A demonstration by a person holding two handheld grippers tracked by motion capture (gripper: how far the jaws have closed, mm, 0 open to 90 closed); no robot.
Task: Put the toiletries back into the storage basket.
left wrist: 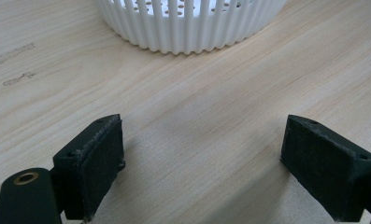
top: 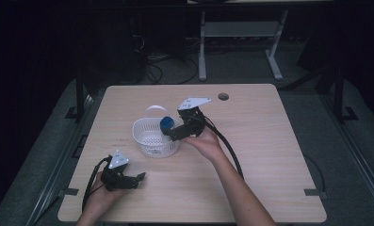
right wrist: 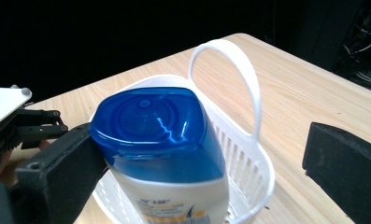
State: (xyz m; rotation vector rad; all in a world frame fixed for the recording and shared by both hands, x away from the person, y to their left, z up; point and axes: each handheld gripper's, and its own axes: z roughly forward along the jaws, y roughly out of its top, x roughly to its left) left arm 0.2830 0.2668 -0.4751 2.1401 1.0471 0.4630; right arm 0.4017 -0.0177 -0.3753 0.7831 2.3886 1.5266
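While my right gripper (right wrist: pixel 197 158) hangs over the white slotted basket (top: pixel 149 141), its jaws stand wide, one touching the blue-capped bottle (right wrist: pixel 164 140) standing in it. My left gripper (left wrist: pixel 206 163) rests wide on the wooden table (top: pixel 269 155), near the basket.

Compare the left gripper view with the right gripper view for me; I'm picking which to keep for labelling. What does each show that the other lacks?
Left gripper view alone: its own two jaws spread wide over bare table, with the slatted lower wall of the white basket ahead of them.

Right gripper view alone: a bottle with a blue cap standing over the basket, one jaw against it and the other apart from it, plus the basket's looped handle and the left gripper farther off.

Both: the white basket and the light wooden tabletop.
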